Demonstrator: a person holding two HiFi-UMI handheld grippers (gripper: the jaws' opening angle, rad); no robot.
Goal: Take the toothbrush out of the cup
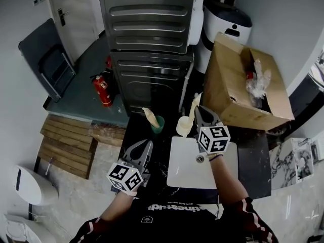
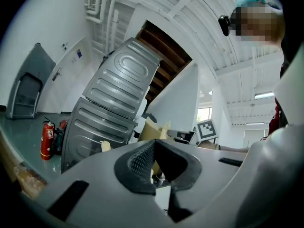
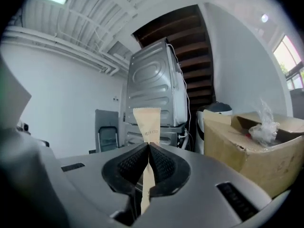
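My right gripper (image 1: 198,109) is shut on a toothbrush in a tan paper wrapper (image 1: 195,100), held just above a pale cup (image 1: 184,126) on the dark counter. In the right gripper view the wrapper (image 3: 147,122) stands upright, pinched between the pads of the right gripper (image 3: 148,146). A green cup (image 1: 159,125) to the left holds another wrapped toothbrush (image 1: 150,116). My left gripper (image 1: 147,146) hovers near the counter's front left, shut and empty, below the green cup. In its own view the left gripper (image 2: 154,144) has its pads together with nothing between them.
A white sink basin (image 1: 188,178) lies under my right arm. An open cardboard box (image 1: 248,85) stands at the right. Stacked grey machines (image 1: 152,24) rise behind the counter, with a red fire extinguisher (image 1: 103,90) on the floor at the left and a white bin (image 1: 226,22) behind.
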